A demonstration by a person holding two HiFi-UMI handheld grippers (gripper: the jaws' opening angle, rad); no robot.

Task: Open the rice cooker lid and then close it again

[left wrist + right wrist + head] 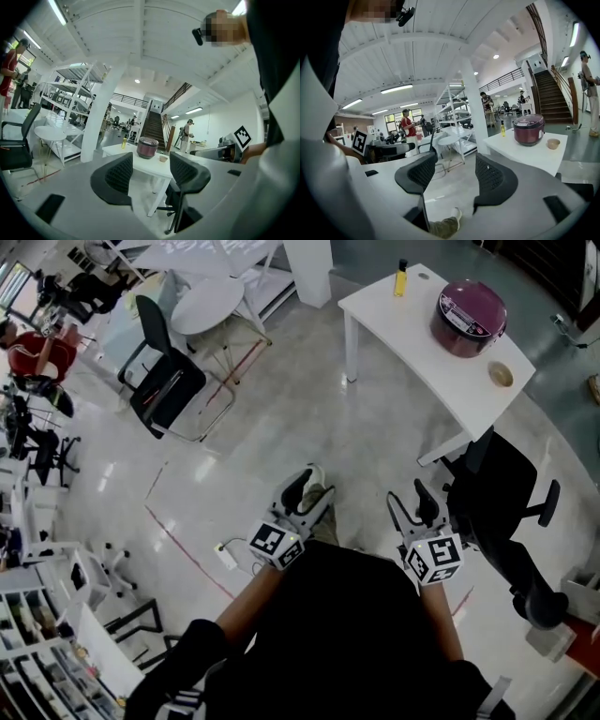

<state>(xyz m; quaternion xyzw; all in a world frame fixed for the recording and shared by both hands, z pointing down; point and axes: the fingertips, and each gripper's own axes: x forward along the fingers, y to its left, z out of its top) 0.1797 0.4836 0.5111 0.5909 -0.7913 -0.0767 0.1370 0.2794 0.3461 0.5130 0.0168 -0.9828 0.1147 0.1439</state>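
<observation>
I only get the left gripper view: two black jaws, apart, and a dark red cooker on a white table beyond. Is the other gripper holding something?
Observer: No. The right gripper has its jaws apart, only floor and a shoe between them.
Operator: Are we near the cooker?
Observer: No. In the head view the left gripper hangs by the person's body, floor between it and the table with the rice cooker.

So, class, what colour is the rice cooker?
Dark maroon rice cooker, clearest in the right gripper view.
</observation>
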